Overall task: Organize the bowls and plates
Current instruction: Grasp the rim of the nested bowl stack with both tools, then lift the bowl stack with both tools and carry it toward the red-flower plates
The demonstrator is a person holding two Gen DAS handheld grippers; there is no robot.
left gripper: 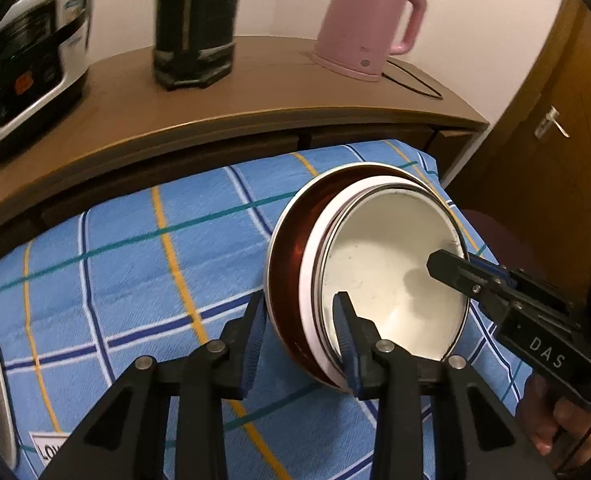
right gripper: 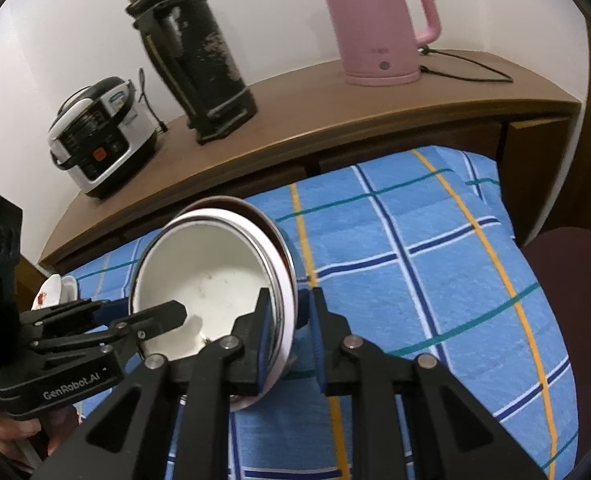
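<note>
Nested stack of white enamel bowl in red-brown bowl [left gripper: 391, 276] tilted on edge; left claw [left gripper: 301, 336] and right claw [right gripper: 289, 340] each clamped on opposite rims.

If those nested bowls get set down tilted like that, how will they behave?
The nested bowls look glazed and rigid, so probably slippery and chippable. The inner ones could slide out of the red bowl. Held on edge by both hand-held grippers, their round rims would likely roll or flop flat on the cloth.

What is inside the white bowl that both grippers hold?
The white bowl looks empty apart from dark marks. One of the right gripper's fingers reaches inside. It nests in a red-brown bowl, whose inside is mostly covered.
</note>
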